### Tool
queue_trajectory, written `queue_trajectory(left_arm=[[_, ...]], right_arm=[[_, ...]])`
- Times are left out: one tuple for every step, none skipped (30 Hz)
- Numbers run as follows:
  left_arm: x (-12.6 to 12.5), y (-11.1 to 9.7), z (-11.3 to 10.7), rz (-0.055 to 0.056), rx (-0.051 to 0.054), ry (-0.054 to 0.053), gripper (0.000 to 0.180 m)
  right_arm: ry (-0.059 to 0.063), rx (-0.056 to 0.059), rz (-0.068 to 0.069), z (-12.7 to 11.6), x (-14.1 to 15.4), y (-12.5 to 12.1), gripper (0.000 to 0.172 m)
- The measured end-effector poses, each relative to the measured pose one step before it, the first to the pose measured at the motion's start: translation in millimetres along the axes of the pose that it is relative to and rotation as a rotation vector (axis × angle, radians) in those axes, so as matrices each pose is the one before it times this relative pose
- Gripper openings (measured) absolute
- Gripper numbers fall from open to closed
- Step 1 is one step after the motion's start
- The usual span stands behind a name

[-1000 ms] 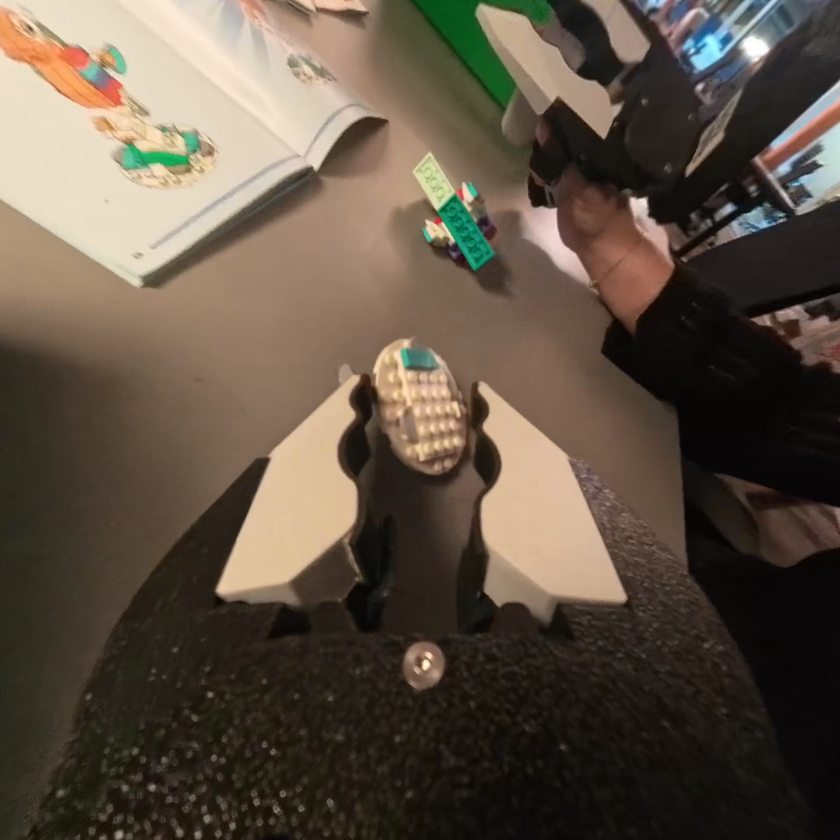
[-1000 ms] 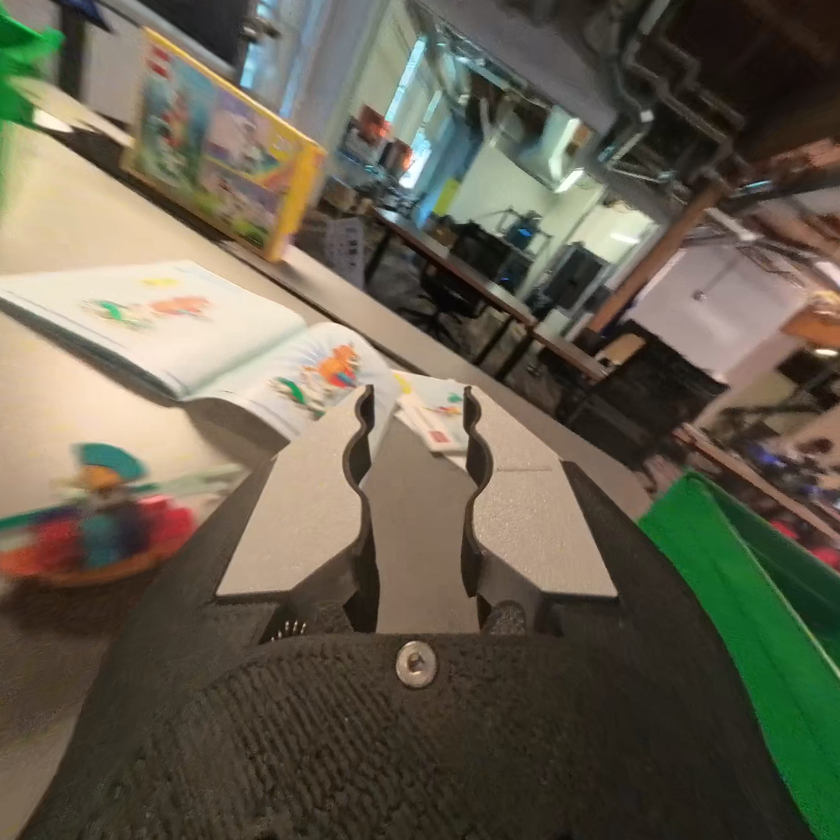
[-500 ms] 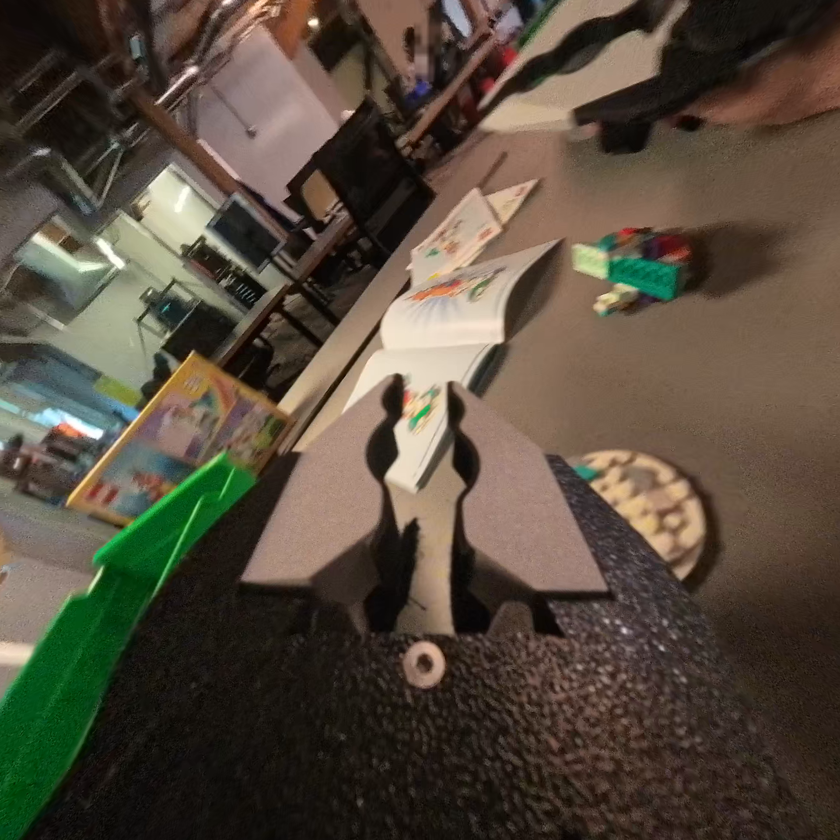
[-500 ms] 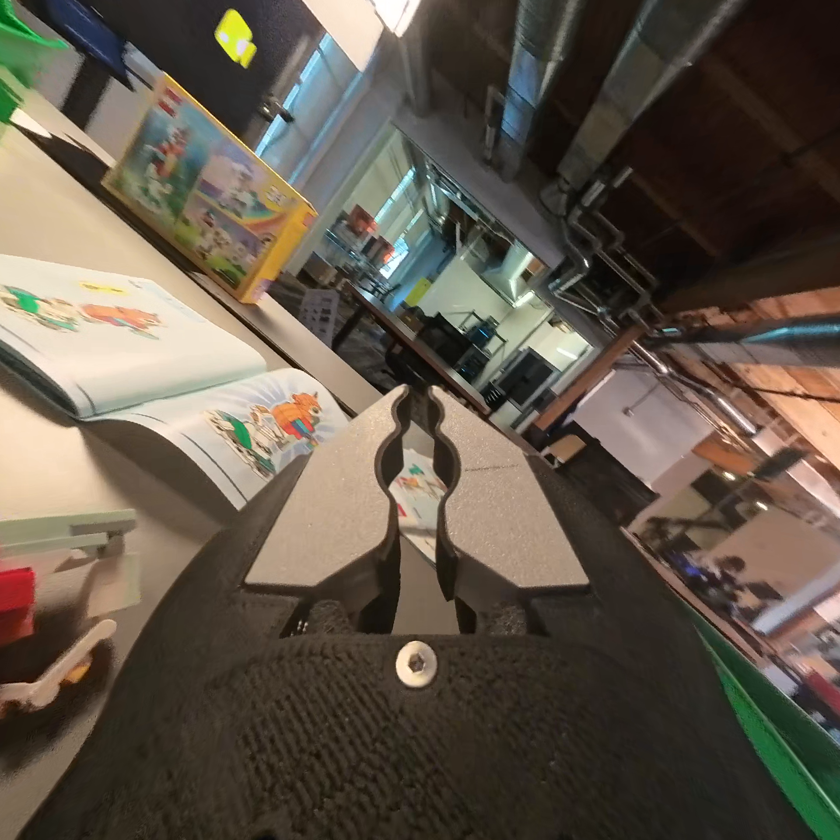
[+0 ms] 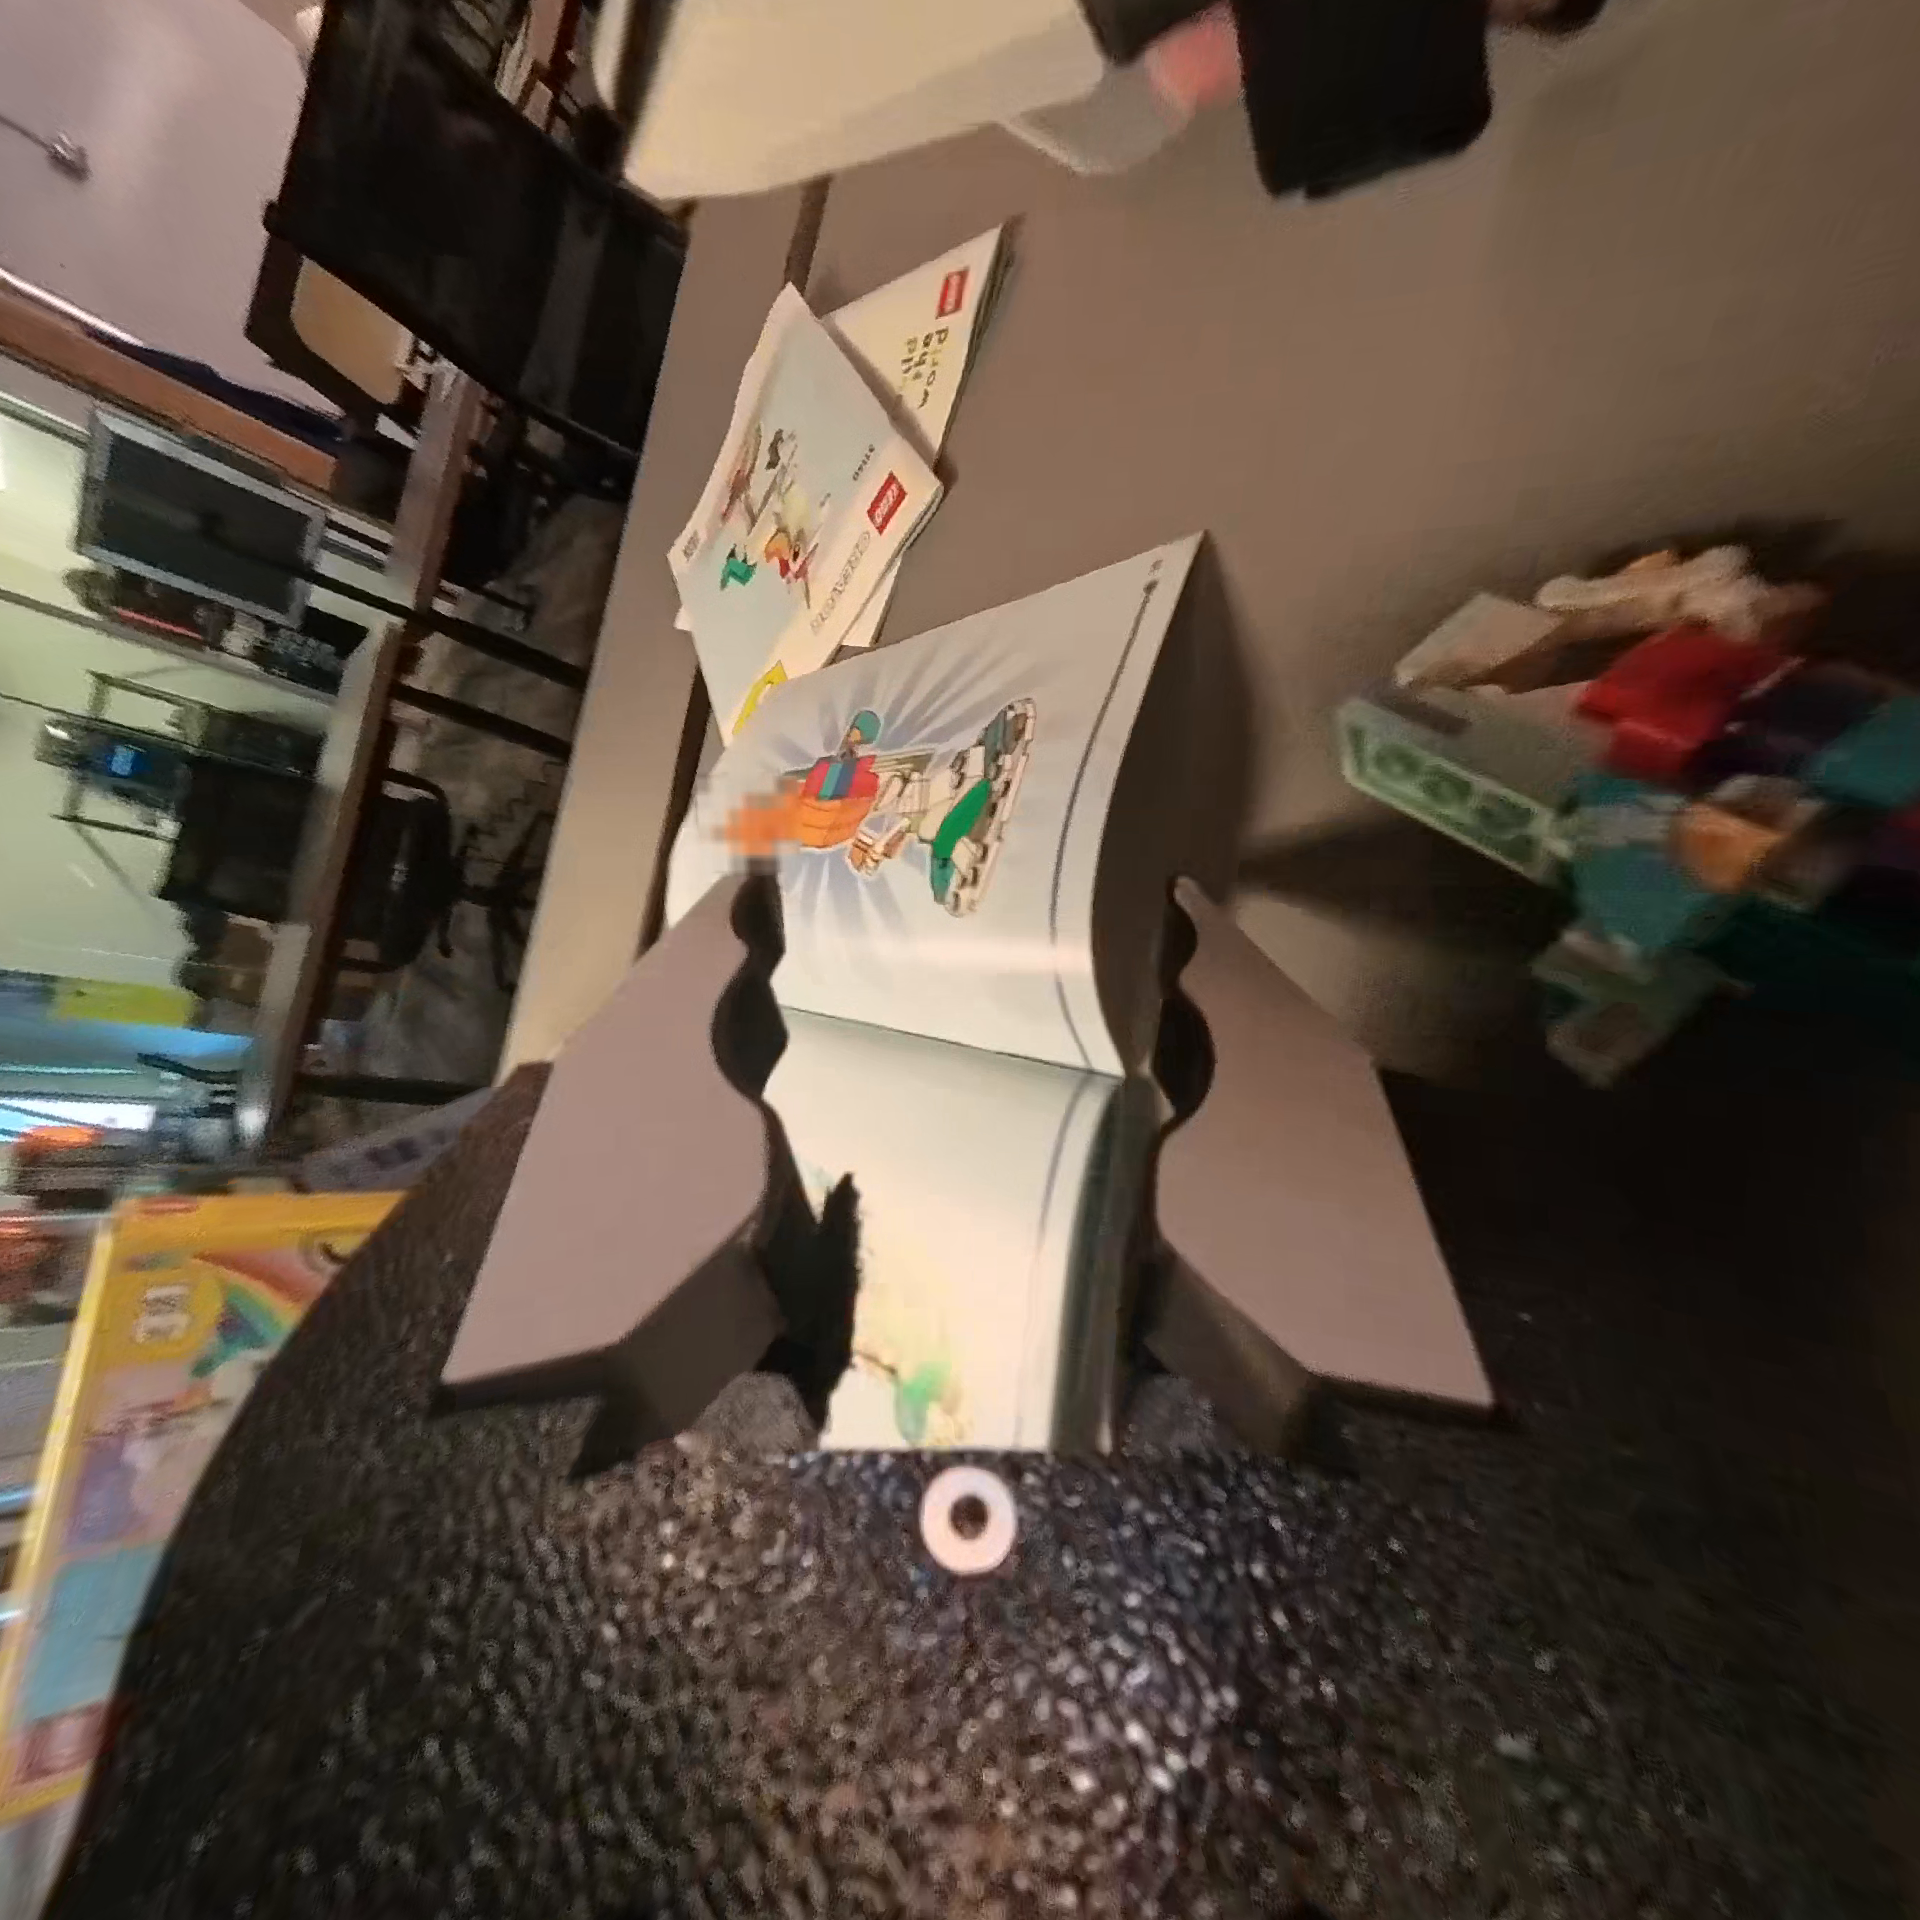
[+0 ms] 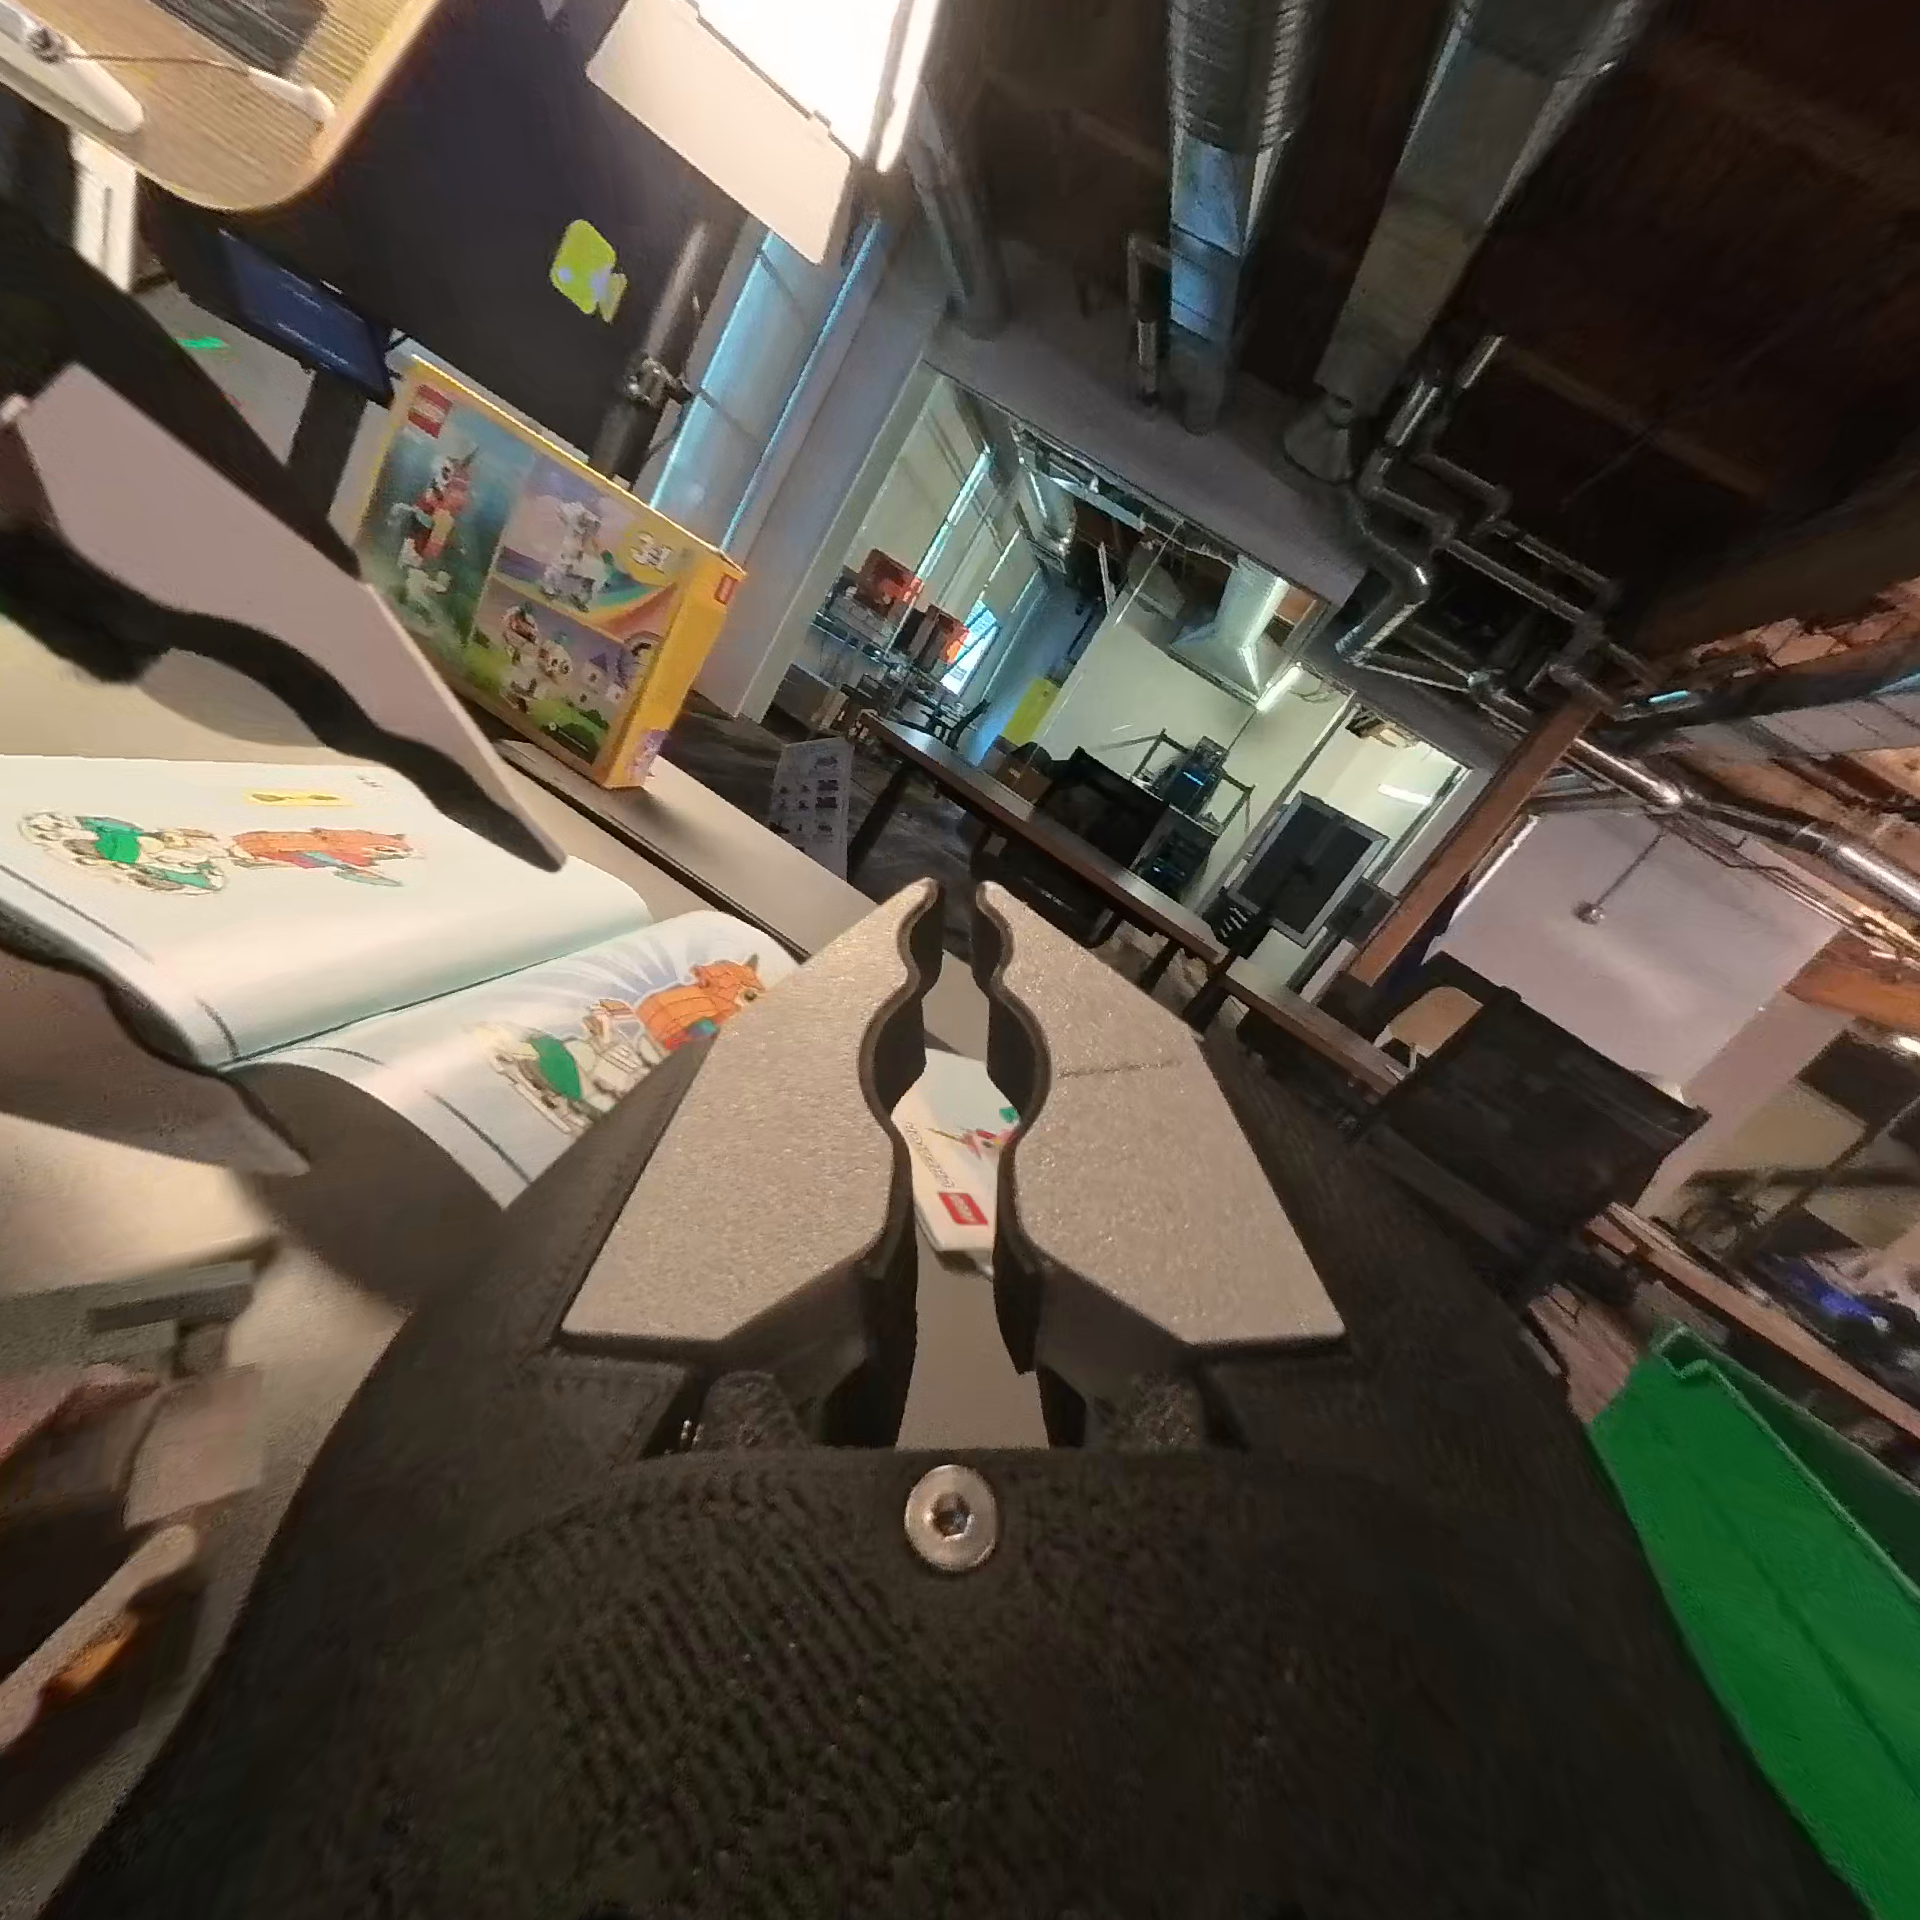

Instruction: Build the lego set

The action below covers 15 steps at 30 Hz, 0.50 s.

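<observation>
- Seeing our left gripper (image 5: 961,914) fingers now spread wide over the open booklet (image 5: 935,935), holding nothing; round plate released.
- Right gripper (image 6: 954,902) fingers nearly closed, empty.

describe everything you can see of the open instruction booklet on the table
The open instruction booklet lies flat on the grey table, glossy pale-blue pages curving up from a centre fold. Both pages show coloured drawings of a brick-built model in orange, green and white. The left gripper hangs over it, jaws wide, holding nothing. Two smaller booklets lie beyond it, one slightly under its far edge.
</observation>
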<state>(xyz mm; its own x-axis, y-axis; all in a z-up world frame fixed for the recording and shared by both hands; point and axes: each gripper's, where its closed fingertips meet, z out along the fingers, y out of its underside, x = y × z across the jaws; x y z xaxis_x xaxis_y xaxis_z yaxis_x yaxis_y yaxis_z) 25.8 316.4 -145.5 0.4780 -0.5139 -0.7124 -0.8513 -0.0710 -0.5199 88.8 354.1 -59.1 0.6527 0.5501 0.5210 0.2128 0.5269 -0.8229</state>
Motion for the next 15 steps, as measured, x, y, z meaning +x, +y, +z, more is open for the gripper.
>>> queue_trajectory(left_arm=[[-4.92,1.02,3.85,0.0389,-0.0074,-0.0357,0.061],[-7.99,0.7,2.27,0.0336,-0.0023,-0.0539,0.05],[-11.35,0.76,0.96,0.0143,0.0013,-0.0723,0.027],[-10.53,2.22,1.12,-0.001,-0.007,-0.0602,0.009],[-6.48,3.94,1.77,-0.0169,-0.0163,-0.0267,0.002],[-4.68,4.85,2.27,-0.0291,-0.0196,-0.0107,0.001],[-4.63,4.88,2.32,-0.0338,-0.0166,-0.0069,0.001],[-4.99,4.47,2.25,-0.0351,-0.0123,-0.0071,0.0],[-5.02,4.37,2.3,-0.0347,-0.0107,-0.0069,0.0],[-4.72,3.92,2.36,-0.0353,-0.0091,-0.0037,0.0],[-3.63,3.18,2.36,-0.0392,-0.0057,0.0049,0.0],[-2.87,3.2,2.14,-0.0403,-0.0069,0.0113,0.0],[-3.87,3.89,1.98,-0.0365,-0.0142,0.0038,0.0],[-3.73,4.17,2.12,-0.0274,-0.0184,0.0029,0.0],[-3.06,4.29,2.33,-0.0168,-0.0189,0.0055,0.0]], right_arm=[[0.0104,-0.0042,0.0123,0.04,3.4,1.6,0.002],[0.0115,-0.0038,0.0164,-0.5,3.55,1.41,0.002],[0.0119,-0.0028,0.017,-0.6,3.65,1.2,0.002],[0.0098,-0.0034,0.0162,-0.31,3.04,1.08,0.002],[0.0073,-0.0035,0.0152,-0.06,2.4,1.15,0.002],[0.0011,-0.0031,0.0119,0.22,1.03,0.96,0.002],[-0.0031,-0.0031,0.0064,0.44,-0.17,0.74,0.002],[-0.0038,-0.0031,-0.0012,0.38,-0.87,0.5,0.002],[-0.0051,-0.0023,-0.0078,0.24,-1.59,0.18,0.003],[-0.0051,-0.0011,-0.0122,0.24,-1.89,-0.21,0.002],[-0.0041,0.0011,-0.0148,0.02,-1.93,-0.6,0.002],[-0.007,0.0015,-0.0131,0.08,-2.28,-0.71,0.002],[-0.0111,-0.0022,-0.0092,0.4,-2.86,-0.06,0.002],[-0.0211,-0.011,-0.0026,0.78,-4.14,1.37,0.003],[-0.0527,-0.021,0.0054,1.51,-8.69,2.34,0.002]])
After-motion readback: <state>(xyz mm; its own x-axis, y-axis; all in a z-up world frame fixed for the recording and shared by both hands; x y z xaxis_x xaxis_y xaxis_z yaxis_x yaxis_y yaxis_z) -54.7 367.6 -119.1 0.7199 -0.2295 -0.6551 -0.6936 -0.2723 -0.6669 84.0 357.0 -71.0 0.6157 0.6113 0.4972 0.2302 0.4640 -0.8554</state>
